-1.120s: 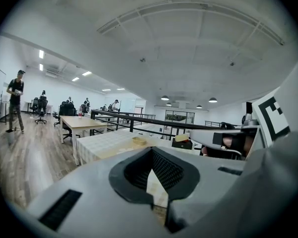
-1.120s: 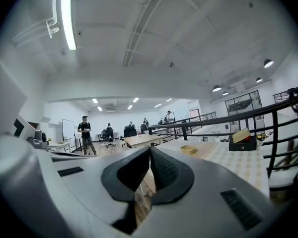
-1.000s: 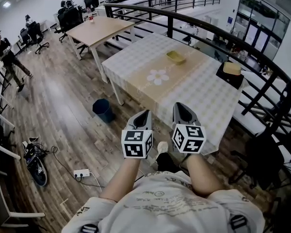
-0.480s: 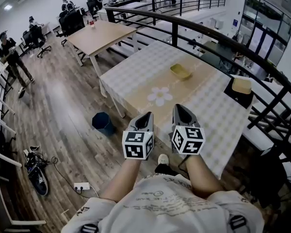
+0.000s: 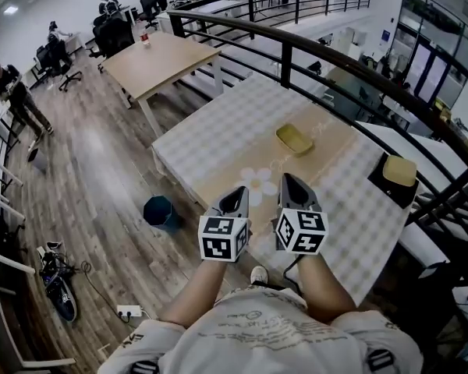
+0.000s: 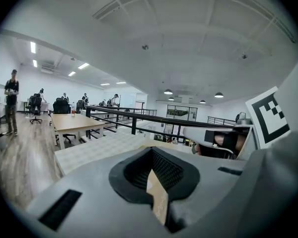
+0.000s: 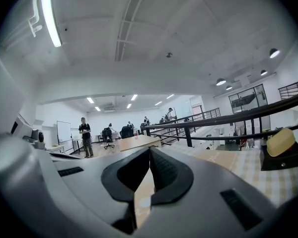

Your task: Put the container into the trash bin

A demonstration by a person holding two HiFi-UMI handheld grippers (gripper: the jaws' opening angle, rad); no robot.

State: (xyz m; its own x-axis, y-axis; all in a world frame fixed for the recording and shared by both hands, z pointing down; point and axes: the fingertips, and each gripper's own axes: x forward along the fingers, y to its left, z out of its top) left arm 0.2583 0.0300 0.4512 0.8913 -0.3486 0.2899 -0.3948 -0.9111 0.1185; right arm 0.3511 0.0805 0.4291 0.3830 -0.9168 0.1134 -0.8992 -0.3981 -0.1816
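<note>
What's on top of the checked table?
A shallow yellow container mid-table and a black box with a tan top at the right edge. The left gripper and right gripper cover some cloth.

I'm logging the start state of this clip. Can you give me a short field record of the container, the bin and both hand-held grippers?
container: yellow, shallow, on the checked table, beyond the flower print
trash bin: blue, on the wooden floor, left of the table in the head view
left hand-held gripper: jaws together, nothing between them, at the table's near edge
right hand-held gripper: jaws together, nothing between them, beside the left one, short of the container
task state: container not yet picked up
</note>
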